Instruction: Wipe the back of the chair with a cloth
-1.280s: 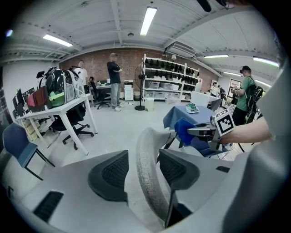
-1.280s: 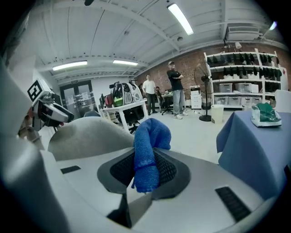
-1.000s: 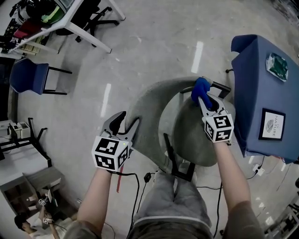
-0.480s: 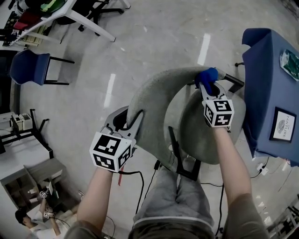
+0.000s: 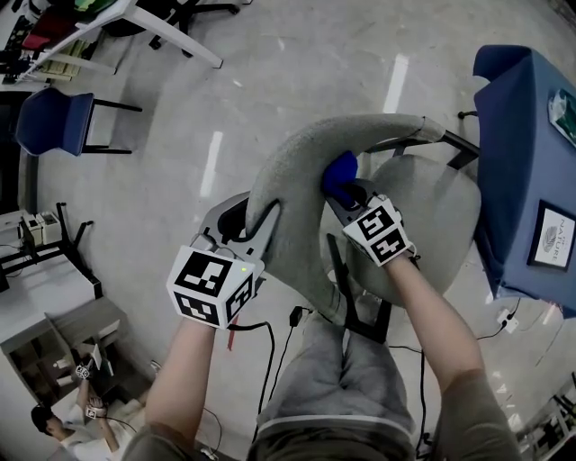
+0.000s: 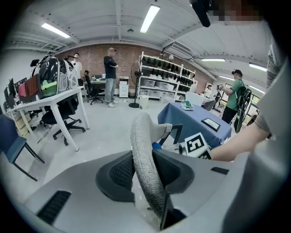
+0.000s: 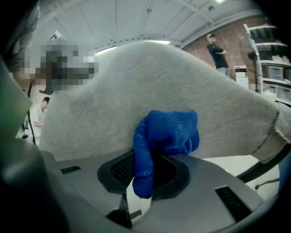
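Observation:
The grey fabric chair back (image 5: pixel 292 176) curves in front of me over the seat (image 5: pixel 432 216). My left gripper (image 5: pixel 247 214) straddles its near left edge. In the left gripper view the edge of the chair back (image 6: pixel 143 159) stands between the jaws of the left gripper (image 6: pixel 144 172), which are closing, and both pads touch it. My right gripper (image 5: pixel 346 186) is shut on a blue cloth (image 5: pixel 339 169). The right gripper view shows the blue cloth (image 7: pixel 166 132) bunched in the right gripper (image 7: pixel 145 170) and pressed to the chair back (image 7: pixel 182 82).
A blue-covered table (image 5: pixel 513 162) with a framed card stands close on the right. At the far left are a blue chair (image 5: pixel 49 122) and a white desk (image 5: pixel 135 22). Cables (image 5: pixel 270 338) lie on the floor by my legs. Several people stand in the room's background.
My right gripper has slid the cloth from the far right end of the chair back toward the left along its inner face. The left jaws have closed onto the edge.

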A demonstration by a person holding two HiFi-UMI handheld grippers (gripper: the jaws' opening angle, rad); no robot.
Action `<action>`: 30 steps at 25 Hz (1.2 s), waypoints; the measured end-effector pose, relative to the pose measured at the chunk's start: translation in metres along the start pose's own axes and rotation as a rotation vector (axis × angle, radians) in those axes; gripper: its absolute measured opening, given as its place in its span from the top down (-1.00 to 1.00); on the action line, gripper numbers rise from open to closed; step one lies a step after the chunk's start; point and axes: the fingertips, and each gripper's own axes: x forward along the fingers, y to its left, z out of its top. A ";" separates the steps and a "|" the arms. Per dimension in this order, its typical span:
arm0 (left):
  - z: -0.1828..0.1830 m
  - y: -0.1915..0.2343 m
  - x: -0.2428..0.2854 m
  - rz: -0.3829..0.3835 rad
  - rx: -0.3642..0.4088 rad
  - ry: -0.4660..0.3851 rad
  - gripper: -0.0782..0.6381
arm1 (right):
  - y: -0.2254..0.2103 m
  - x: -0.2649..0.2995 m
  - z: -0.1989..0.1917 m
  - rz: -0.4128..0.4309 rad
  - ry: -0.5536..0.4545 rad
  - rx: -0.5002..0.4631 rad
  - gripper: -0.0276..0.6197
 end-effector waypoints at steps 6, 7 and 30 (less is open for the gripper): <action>0.000 0.000 0.000 -0.006 -0.006 -0.014 0.43 | 0.116 -0.022 -0.064 0.336 0.172 -0.214 0.65; 0.000 0.000 -0.001 -0.008 -0.008 -0.016 0.43 | 0.132 -0.032 -0.079 0.399 0.214 -0.263 0.65; 0.002 -0.004 0.001 -0.014 -0.039 -0.046 0.44 | 0.012 -0.034 0.056 0.186 0.026 -0.331 0.67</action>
